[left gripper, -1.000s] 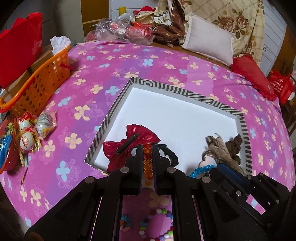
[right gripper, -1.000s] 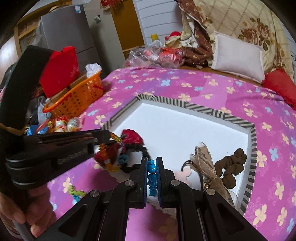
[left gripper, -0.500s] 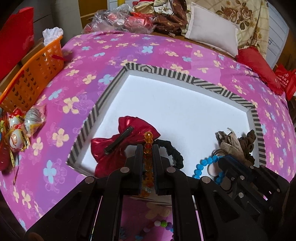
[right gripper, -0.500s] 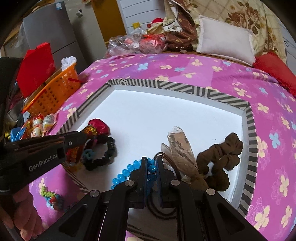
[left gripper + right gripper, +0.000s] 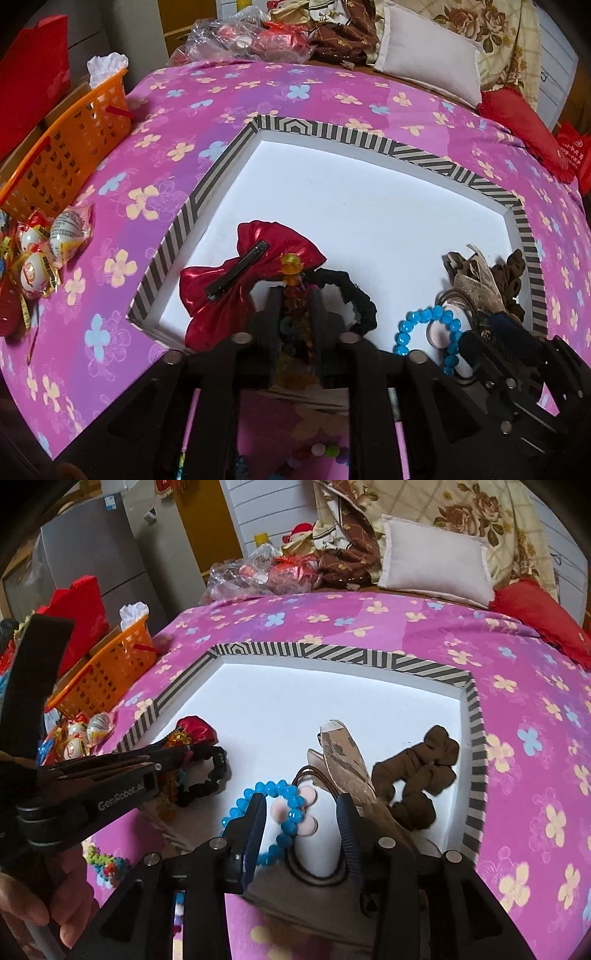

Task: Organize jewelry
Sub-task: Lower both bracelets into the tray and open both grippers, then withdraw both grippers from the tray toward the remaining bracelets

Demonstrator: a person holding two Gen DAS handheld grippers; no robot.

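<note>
Left wrist view, bottom centre: the left gripper point(image 5: 296, 295) has its fingers drawn narrow around an orange bead strand point(image 5: 291, 273), whose top beads stick out just past the fingertips over the near edge of the tray point(image 5: 369, 142). Below the fingers, at the frame's bottom edge, a pastel bead bracelet point(image 5: 325, 452) lies on the pink floral bedspread point(image 5: 240, 96). Touching the strand on its left is a red satin bow point(image 5: 251, 288) with a dark clip across it; a black scrunchie point(image 5: 354, 299) curls out to the right of the fingers. Further right in the tray a blue bracelet point(image 5: 424, 328) lies on the white floor, partly under the right gripper's arm.

Right wrist view: the right gripper point(image 5: 301, 819) stands with fingers wide apart, holding nothing; the blue bracelet point(image 5: 273, 812) lies between them, next to the left finger, beside a pink-and-white flower piece point(image 5: 295, 812). Just beyond are a tan ribbon piece point(image 5: 343, 760) and a brown scrunchie point(image 5: 421, 775) at centre right. The left gripper point(image 5: 173, 749) reaches in from the left edge.

Far off, an orange basket point(image 5: 107, 672) sits at left, a white pillow point(image 5: 432, 561) at upper right.
</note>
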